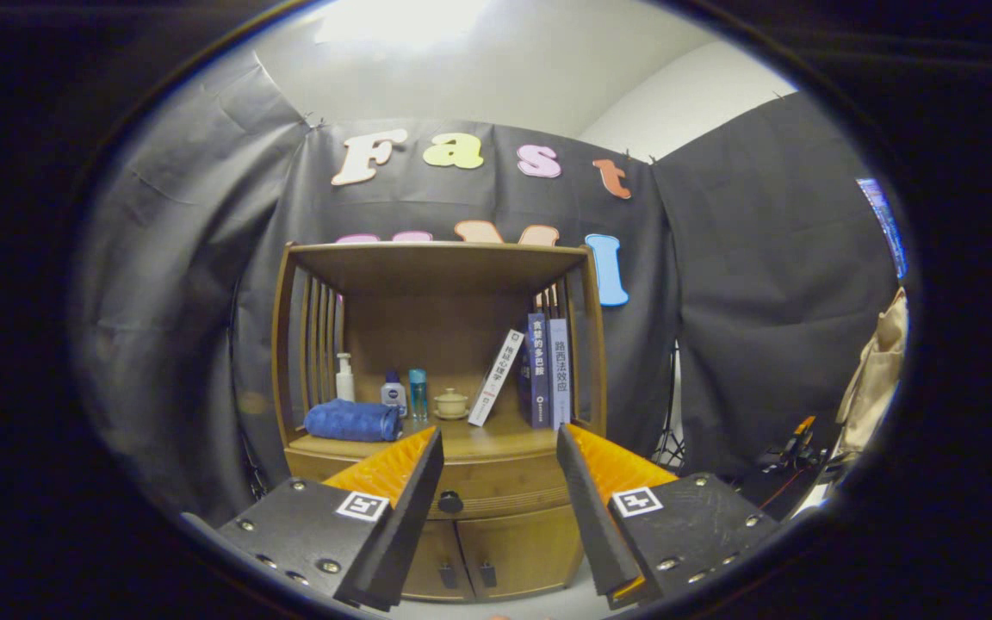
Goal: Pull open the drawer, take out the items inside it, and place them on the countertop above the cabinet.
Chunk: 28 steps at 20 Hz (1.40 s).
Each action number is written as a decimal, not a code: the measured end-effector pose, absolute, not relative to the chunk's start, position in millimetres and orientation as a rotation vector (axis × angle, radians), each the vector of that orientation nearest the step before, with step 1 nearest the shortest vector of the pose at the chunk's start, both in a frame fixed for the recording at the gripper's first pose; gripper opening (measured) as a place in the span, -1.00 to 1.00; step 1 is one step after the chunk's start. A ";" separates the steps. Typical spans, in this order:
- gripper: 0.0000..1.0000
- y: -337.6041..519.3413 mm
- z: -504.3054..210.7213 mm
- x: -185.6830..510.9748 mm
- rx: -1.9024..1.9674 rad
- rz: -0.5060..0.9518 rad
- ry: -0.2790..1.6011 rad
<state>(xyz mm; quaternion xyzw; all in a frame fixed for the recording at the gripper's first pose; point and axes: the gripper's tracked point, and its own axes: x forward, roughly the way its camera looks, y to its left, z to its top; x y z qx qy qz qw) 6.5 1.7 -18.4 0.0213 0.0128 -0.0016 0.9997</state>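
The hand-held gripper was spread wide and held nothing, its two fingers framing the drawer from well back. That wide gap and level aim suited an approach: the dark knob sat between the fingers, nearer the left one, so a straight push forward with a small shift would likely bring them around it. The drawer was still shut, its front flush with the cabinet, so the task had not begun and whatever lay inside could not be seen.

Below the drawer were two doors, each with a small dark handle near the middle seam. Above it ran the desk, a wooden top under a slatted hutch. It already carried a rolled blue towel at the left, with a white pump bottle behind it, then a small dark-capped bottle, a blue bottle and a small lidded cup. A white book leaned against two upright books at the right. The bare strip along the front edge, right of the towel, looked like the easiest landing spot for items from the drawer.

Black cloth hung behind and to both sides of the cabinet, with a pale ceiling and a bright light above. To the right, a tan fabric thing hung, and some gear lay low nearby, too small to make out.
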 end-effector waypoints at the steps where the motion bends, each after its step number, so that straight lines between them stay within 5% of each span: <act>1: 0.59 2.1 -20.1 7.0 0.045 -0.002 0.028; 28: 0.60 68.2 -134.8 94.3 0.148 0.139 0.179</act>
